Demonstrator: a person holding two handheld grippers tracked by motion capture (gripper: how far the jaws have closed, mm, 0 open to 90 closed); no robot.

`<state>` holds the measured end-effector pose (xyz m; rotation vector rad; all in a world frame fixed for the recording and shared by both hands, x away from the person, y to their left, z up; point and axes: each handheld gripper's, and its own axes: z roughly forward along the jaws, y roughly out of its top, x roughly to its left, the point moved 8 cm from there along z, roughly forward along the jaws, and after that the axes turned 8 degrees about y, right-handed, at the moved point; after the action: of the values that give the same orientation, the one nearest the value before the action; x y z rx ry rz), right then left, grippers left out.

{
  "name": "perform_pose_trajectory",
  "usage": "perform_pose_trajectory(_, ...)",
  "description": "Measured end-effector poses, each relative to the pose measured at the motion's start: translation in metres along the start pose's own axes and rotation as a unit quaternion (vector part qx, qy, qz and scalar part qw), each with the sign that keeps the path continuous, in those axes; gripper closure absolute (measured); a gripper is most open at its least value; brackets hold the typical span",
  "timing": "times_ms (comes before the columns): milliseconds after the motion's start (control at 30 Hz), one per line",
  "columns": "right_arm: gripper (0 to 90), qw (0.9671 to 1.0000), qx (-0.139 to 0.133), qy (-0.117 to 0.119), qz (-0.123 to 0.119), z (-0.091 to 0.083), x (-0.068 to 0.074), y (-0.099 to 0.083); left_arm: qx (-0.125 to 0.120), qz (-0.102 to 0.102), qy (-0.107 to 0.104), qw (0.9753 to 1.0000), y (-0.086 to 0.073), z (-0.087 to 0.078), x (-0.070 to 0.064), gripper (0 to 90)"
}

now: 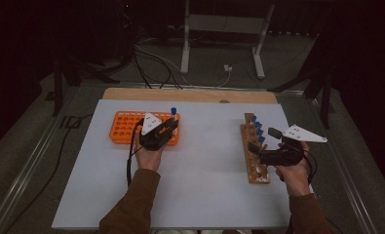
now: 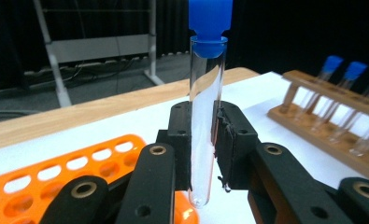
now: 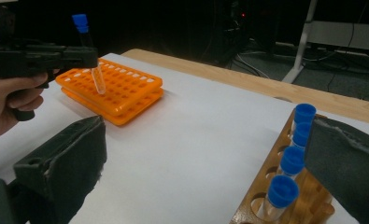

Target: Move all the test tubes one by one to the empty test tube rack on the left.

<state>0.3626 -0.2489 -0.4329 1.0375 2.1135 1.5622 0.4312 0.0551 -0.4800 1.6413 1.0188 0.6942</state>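
Note:
A clear test tube with a blue cap point(image 2: 204, 107) stands upright between the pads of my left gripper point(image 2: 203, 144), which is shut on it. In the high view that left gripper point(image 1: 172, 125) holds the tube point(image 1: 173, 113) over the right end of the orange rack point(image 1: 126, 126). The tube's round bottom hangs just above the orange rack point(image 3: 121, 88). My right gripper point(image 3: 205, 163) is open, its jaws wide apart beside the wooden rack point(image 3: 271, 172), with nothing between them. In the high view the right gripper point(image 1: 263, 140) straddles the wooden rack point(image 1: 255, 161), which holds several blue-capped tubes point(image 1: 258, 129).
A white board point(image 1: 200, 170) covers the table, with a strip of bare wood point(image 1: 190, 94) along its far edge. Beyond the table stand a metal frame point(image 1: 224, 34) and cables on the floor point(image 1: 156, 63).

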Motion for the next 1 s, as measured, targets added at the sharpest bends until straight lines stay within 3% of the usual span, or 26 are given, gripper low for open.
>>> perform_pose_trajectory(367, 0.1, 1.0, -0.001, 0.004, -0.003, -0.002, 0.0, 0.001, 0.04, -0.011, 0.028, 0.9987, -0.031, 0.019, 0.014, 78.1)
perform_pose_trajectory(600, 0.1, 1.0, -0.001, 0.008, -0.004, -0.001, 0.002, 0.0, 0.077, 0.014, 0.036, 0.9963, -0.05, 0.024, 0.013, 78.1)
perform_pose_trajectory(733, 0.1, 1.0, -0.001, 0.009, -0.003, -0.001, 0.001, -0.001, 0.083, 0.021, 0.036, 0.9957, -0.053, 0.024, 0.013, 78.2)
perform_pose_trajectory(833, 0.1, 1.0, -0.001, 0.01, -0.002, 0.0, 0.001, -0.001, 0.104, 0.039, 0.039, 0.9931, -0.058, 0.025, 0.011, 78.3)
perform_pose_trajectory(1000, 0.1, 0.9999, 0.0, 0.011, -0.004, 0.001, 0.002, -0.002, 0.104, 0.044, 0.04, 0.9928, -0.059, 0.025, 0.01, 78.3)
